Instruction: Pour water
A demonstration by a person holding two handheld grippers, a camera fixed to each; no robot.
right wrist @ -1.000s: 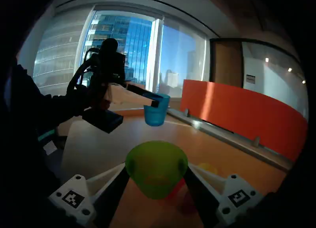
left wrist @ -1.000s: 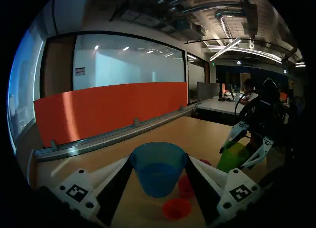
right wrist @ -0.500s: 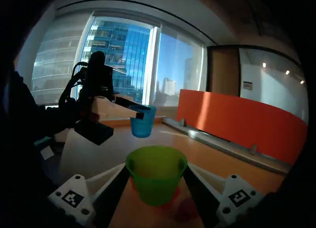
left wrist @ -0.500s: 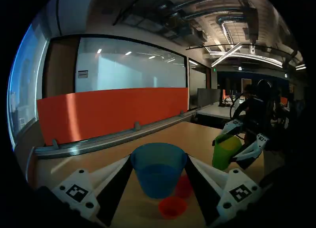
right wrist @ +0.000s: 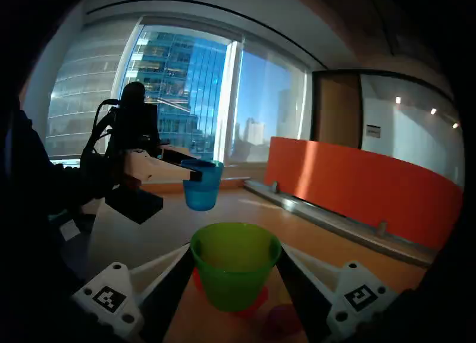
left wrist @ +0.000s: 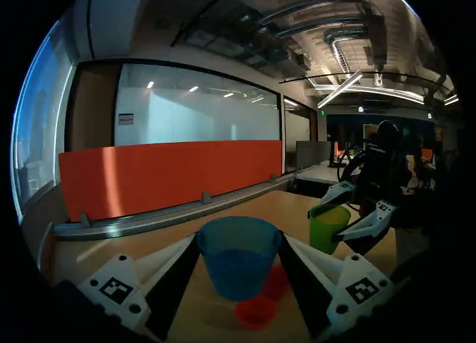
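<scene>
Left gripper view: left tool [left wrist: 238,243] clamped on blue cup [left wrist: 239,260], water inside, upright above bench [left wrist: 285,201]. Right tool [right wrist: 235,252] clamped on green cup [right wrist: 235,277], tilted a second ago, now level and nearer the blue cup. Pour looks imminent.

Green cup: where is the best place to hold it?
The green cup stands upright and widens upward, so grip its side wall just under the rim, from two opposite sides, as the right hand-held gripper does; it should not slip down.
</scene>
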